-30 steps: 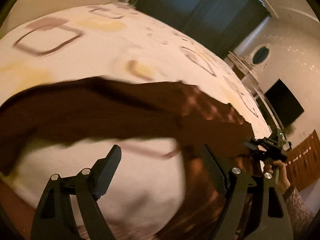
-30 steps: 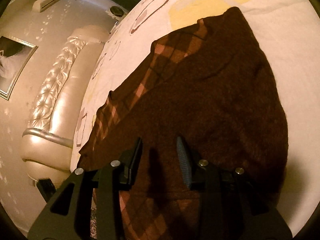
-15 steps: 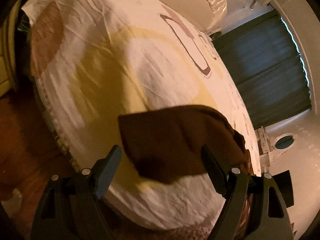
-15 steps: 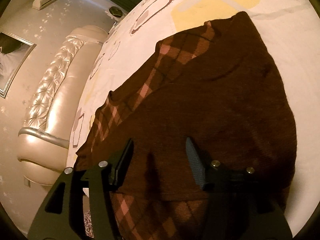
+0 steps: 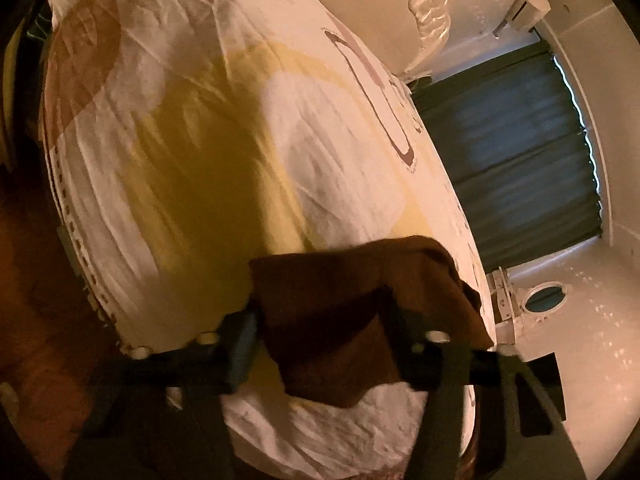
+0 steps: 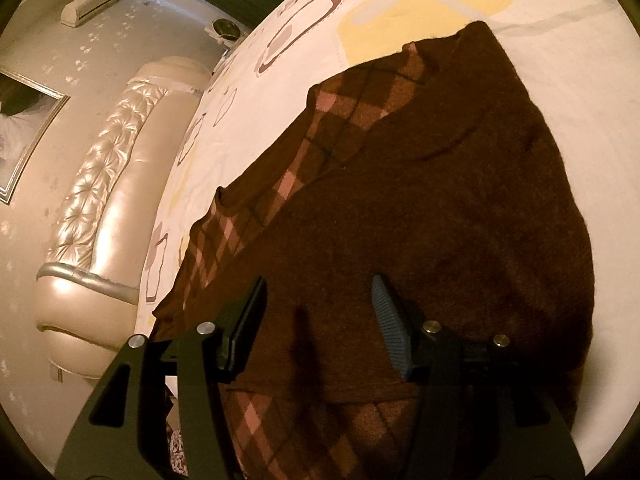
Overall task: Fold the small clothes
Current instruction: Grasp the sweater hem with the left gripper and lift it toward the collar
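- The bed [image 5: 168, 152] fills most of both views: a crinkled, cream cotton cover printed with soft yellow patches and brown rounded-square outlines, its edge rolling down toward a dark wooden floor [image 5: 36, 280].
- Behind it stands a padded, pearly headboard [image 6: 100, 184] with deep tufted diamonds and a glossy, leather-like sheen.
- Dark teal curtains [image 5: 516, 148] hang in heavy pleats by the wall.
- The sweater [image 6: 420, 200] lies spread on the bed, a fuzzy, dark brown knit with a pink-and-brown argyle panel along one side.
- The right gripper [image 6: 316, 316] points steeply down just above the sweater's plain brown part; its ribbed jaws stand about half open with nothing pinched between them.
- The left gripper [image 5: 320, 332] tilts down at the bed's edge over a corner of the sweater [image 5: 360, 300]; its jaws are closing, the brown cloth lies between them, and blur hides whether they press it yet.
- I see no readable writing.
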Tool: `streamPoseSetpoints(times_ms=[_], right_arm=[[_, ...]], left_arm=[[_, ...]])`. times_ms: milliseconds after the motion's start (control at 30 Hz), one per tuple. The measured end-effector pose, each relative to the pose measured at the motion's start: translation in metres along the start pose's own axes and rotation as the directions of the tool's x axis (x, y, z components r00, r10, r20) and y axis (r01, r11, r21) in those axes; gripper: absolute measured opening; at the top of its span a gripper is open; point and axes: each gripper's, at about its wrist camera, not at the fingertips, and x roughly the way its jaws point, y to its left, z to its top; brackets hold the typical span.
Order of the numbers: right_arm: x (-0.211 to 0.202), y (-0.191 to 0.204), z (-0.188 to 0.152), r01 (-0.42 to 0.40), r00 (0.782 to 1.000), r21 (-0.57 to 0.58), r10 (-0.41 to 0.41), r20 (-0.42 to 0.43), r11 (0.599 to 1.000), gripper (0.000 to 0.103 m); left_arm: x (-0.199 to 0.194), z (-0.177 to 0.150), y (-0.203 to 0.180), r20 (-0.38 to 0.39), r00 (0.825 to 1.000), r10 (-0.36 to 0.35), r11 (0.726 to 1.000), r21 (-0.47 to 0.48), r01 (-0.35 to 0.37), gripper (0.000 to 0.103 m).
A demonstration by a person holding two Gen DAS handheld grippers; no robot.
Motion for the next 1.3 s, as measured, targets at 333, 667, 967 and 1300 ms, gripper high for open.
streamPoseSetpoints(times_ms=[333, 667, 967, 1300], right_arm=[[0.0, -0.002, 0.0, 0.0, 1.0, 0.023, 0.0, 0.018, 1.0, 0.054], [-0.004, -0.004, -0.001, -0.004, 0.999, 0.041, 0.002, 0.034, 0.999, 0.055], [-0.018, -0.002, -0.002, -0.039, 0.998, 0.081, 0.035, 0.043, 0.996, 0.055], [-0.058, 0.008, -0.004, -0.078, 0.997, 0.013, 0.077, 0.031, 0.997, 0.055]], left_arm=[[-0.028, 0.013, -0.036, -0.065, 0.997, 0.029, 0.996, 0.083, -0.023, 0.006], [-0.09, 0.061, -0.107, -0.082, 0.992, 0.096, 0.985, 0.154, -0.082, 0.005], [-0.09, 0.061, -0.216, -0.134, 0.99, 0.036, 0.979, 0.205, -0.008, 0.005], [0.005, -0.047, -0.433, -0.346, 0.938, -0.028, 0.843, 0.496, 0.209, 0.005]])
